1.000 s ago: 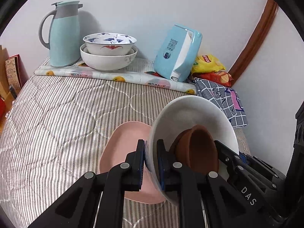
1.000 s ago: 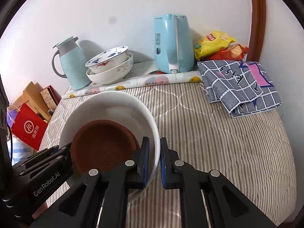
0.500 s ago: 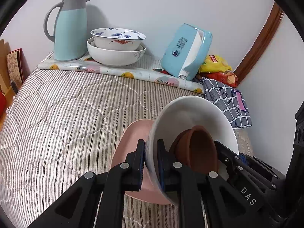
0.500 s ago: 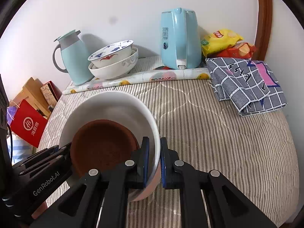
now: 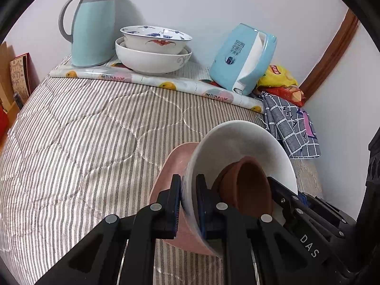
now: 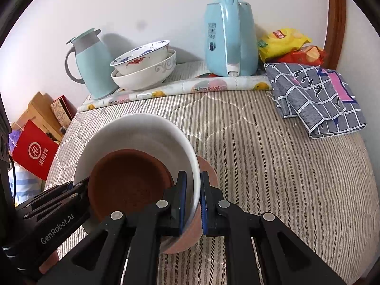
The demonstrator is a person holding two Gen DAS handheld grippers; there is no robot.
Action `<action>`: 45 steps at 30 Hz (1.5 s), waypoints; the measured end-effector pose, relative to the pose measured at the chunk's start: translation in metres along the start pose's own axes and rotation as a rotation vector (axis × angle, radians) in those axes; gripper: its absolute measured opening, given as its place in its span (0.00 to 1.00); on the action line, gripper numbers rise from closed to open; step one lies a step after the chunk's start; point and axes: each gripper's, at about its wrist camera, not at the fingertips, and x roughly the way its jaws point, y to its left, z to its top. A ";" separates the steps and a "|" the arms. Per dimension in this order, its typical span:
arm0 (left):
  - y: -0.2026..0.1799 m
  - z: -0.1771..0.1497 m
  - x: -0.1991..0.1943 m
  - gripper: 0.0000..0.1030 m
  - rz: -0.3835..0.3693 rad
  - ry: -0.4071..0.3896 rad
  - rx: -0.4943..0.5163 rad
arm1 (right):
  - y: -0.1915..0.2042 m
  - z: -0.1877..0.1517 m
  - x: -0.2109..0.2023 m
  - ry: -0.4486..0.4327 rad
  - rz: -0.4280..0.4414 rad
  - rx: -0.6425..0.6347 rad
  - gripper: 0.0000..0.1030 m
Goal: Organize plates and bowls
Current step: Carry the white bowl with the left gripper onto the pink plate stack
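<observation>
A large white bowl [image 5: 239, 142] [image 6: 142, 130] holds a small brown bowl [image 5: 249, 185] [image 6: 128, 180] inside it. My left gripper [image 5: 188, 185] is shut on the white bowl's left rim, and my right gripper [image 6: 192, 185] is shut on its right rim. Just under the white bowl lies a pink plate [image 5: 171, 166] [image 6: 209, 168] on the striped quilt; whether they touch is hidden. At the back, a blue-patterned bowl [image 5: 155, 39] [image 6: 142, 55] sits nested in another white bowl [image 5: 152, 59] [image 6: 147, 76].
A teal thermos jug [image 5: 92, 21] [image 6: 92, 64], a light blue kettle [image 5: 242, 57] [image 6: 230, 35], snack bags [image 5: 280, 80] [image 6: 287, 45] and a folded checked cloth [image 5: 292, 125] [image 6: 315, 99] line the back and right. A red bag [image 6: 33, 152] and boxes stand off the left edge.
Both grippers have sunk together with the white bowl toward the pink plate. The pink plate now shows in the right wrist view.
</observation>
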 end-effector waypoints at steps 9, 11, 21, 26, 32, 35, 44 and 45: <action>0.007 -0.001 0.011 0.12 0.003 0.019 -0.009 | 0.001 -0.002 0.013 0.021 0.003 -0.004 0.10; 0.007 -0.002 0.014 0.12 0.005 0.023 -0.006 | 0.000 -0.003 0.016 0.025 0.004 -0.004 0.10; 0.009 -0.004 0.027 0.13 0.012 0.042 -0.004 | -0.003 -0.006 0.029 0.050 0.006 0.001 0.10; 0.010 -0.005 0.033 0.13 0.010 0.050 -0.004 | -0.005 -0.007 0.036 0.060 0.008 0.002 0.10; 0.010 -0.007 0.040 0.13 0.019 0.059 0.009 | -0.007 -0.008 0.044 0.080 0.007 0.003 0.10; 0.013 -0.008 0.043 0.14 0.010 0.060 0.008 | -0.008 -0.010 0.048 0.089 0.008 0.006 0.10; 0.014 -0.006 0.044 0.14 -0.003 0.055 0.010 | -0.009 -0.011 0.049 0.079 0.021 0.004 0.11; 0.014 -0.007 0.044 0.14 -0.003 0.053 0.013 | -0.009 -0.011 0.049 0.077 0.024 0.001 0.11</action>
